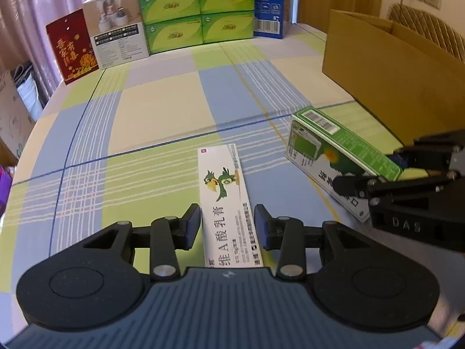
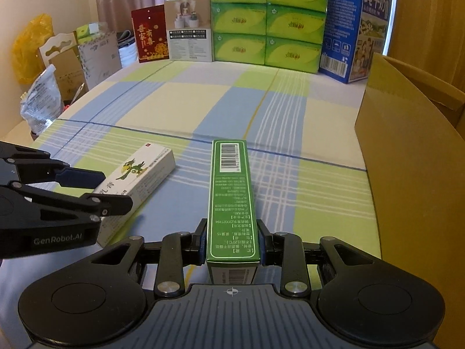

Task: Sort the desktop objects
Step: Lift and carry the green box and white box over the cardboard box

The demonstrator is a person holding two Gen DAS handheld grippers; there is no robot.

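A white ointment box with a green parrot (image 1: 225,200) lies flat on the checked tablecloth (image 1: 157,116). My left gripper (image 1: 228,224) is open and straddles its near end, with a narrow gap at the right pad. In the right wrist view the same white box (image 2: 142,171) lies left of centre, the left gripper (image 2: 113,189) around its near end. My right gripper (image 2: 231,241) is shut on a long green box (image 2: 231,192), barcode face up. In the left wrist view that green box (image 1: 334,145) hangs tilted above the cloth, held by the right gripper (image 1: 369,170).
An open cardboard carton (image 2: 407,174) stands at the right, close to the green box. Stacked green tissue packs (image 2: 267,20), a blue milk case (image 2: 357,26), a white box and a red box (image 2: 149,35) line the far edge. Bags and cartons sit beyond the left edge (image 2: 43,99).
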